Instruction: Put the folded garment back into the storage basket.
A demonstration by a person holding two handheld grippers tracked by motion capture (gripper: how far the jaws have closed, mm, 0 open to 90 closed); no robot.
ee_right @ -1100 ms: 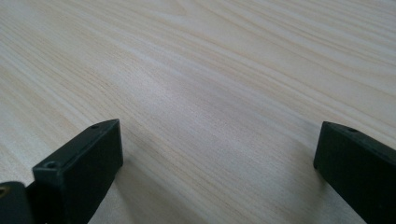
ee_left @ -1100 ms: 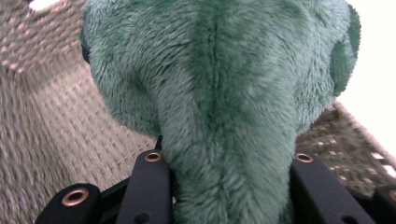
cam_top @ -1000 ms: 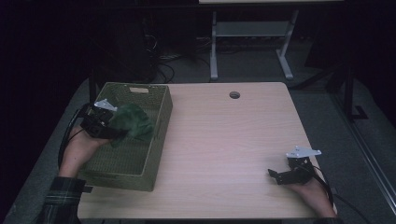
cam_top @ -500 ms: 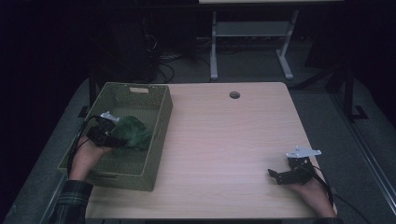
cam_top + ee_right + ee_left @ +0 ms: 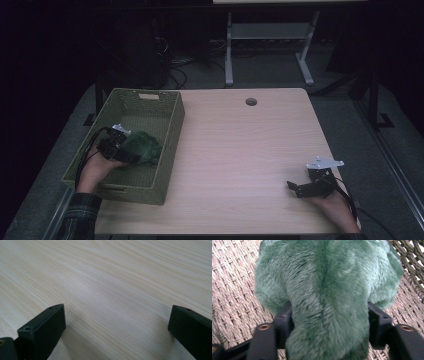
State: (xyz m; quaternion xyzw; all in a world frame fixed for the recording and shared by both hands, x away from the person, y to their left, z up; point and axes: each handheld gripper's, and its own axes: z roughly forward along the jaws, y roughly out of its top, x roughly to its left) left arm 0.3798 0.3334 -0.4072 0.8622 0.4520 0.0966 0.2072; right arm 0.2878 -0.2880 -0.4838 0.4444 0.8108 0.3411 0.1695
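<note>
A green plush toy lies on the woven floor of the olive basket at the table's left. My left gripper reaches into the basket from the near-left side. In the left gripper view its jaws have just been opening and stand wide on either side of the plush toy, whose fur still fills the gap between them. My right gripper rests low over the table's near-right corner. It is open, and the right gripper has nothing but bare wood between its black jaws.
The wooden table has a round cable hole near its far edge. The basket's walls rise around my left hand. A metal stand and cables lie on the dark floor beyond the table.
My left hand has sunk into the basket with the plush toy, which now rests on the basket floor. The right hand has kept still.
</note>
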